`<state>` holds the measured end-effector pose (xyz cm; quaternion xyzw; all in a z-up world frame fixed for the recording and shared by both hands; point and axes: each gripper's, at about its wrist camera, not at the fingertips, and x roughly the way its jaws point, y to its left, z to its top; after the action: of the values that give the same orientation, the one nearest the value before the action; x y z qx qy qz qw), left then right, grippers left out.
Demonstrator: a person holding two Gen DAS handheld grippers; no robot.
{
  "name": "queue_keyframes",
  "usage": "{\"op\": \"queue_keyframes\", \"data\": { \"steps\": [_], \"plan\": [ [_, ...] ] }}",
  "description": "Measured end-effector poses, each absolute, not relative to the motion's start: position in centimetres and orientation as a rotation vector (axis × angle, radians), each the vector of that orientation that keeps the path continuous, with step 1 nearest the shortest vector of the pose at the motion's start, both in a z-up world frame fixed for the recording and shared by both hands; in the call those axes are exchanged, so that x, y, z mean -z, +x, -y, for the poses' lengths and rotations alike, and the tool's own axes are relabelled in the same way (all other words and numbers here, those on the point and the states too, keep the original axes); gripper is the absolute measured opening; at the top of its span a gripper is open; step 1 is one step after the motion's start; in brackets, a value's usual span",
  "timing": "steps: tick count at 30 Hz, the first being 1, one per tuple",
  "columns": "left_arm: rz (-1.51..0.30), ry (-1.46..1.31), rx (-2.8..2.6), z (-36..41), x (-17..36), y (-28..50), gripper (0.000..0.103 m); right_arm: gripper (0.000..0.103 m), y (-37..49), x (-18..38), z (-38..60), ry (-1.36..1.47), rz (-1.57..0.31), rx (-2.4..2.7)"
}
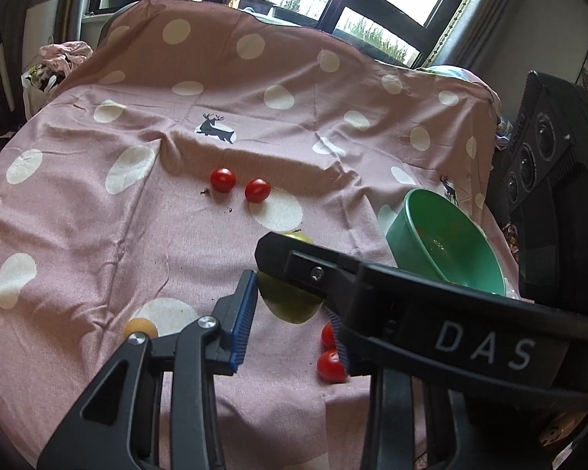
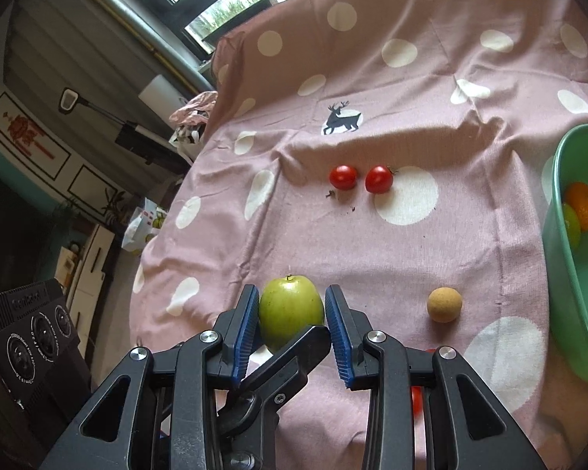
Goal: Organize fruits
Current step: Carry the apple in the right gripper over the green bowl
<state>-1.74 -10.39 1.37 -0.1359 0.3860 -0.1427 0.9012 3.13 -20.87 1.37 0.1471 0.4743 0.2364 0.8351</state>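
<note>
A small green apple (image 2: 290, 307) sits clamped between the blue pads of my right gripper (image 2: 292, 305), clear of the pink cloth. My left gripper (image 1: 290, 297) crosses it at the same apple (image 1: 290, 307). Its left pad touches the fruit, while its right pad is mostly hidden behind the right gripper's finger (image 1: 282, 254). One left finger (image 2: 294, 352) lies across the apple's near side. Two cherry tomatoes (image 2: 343, 177) (image 2: 379, 179) lie farther out. A tilted green bowl (image 2: 572, 297) at the right holds oranges (image 2: 582, 205).
A tan ball (image 2: 444, 304) lies right of the apple, and two more tomatoes (image 1: 330, 364) lie near the front. A black speaker (image 1: 548, 149) stands beside the bowl (image 1: 407, 231). The dotted pink cloth (image 2: 411, 78) drops away at its left edge.
</note>
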Motion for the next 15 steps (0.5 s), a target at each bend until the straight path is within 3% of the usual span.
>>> {"op": "queue_keyframes", "data": {
  "steps": [15],
  "plan": [
    [-0.705,-0.207,0.365,14.4,-5.2,-2.4,0.035,0.037,0.9,-5.5,24.4,0.315,-0.851,-0.471]
  ]
}}
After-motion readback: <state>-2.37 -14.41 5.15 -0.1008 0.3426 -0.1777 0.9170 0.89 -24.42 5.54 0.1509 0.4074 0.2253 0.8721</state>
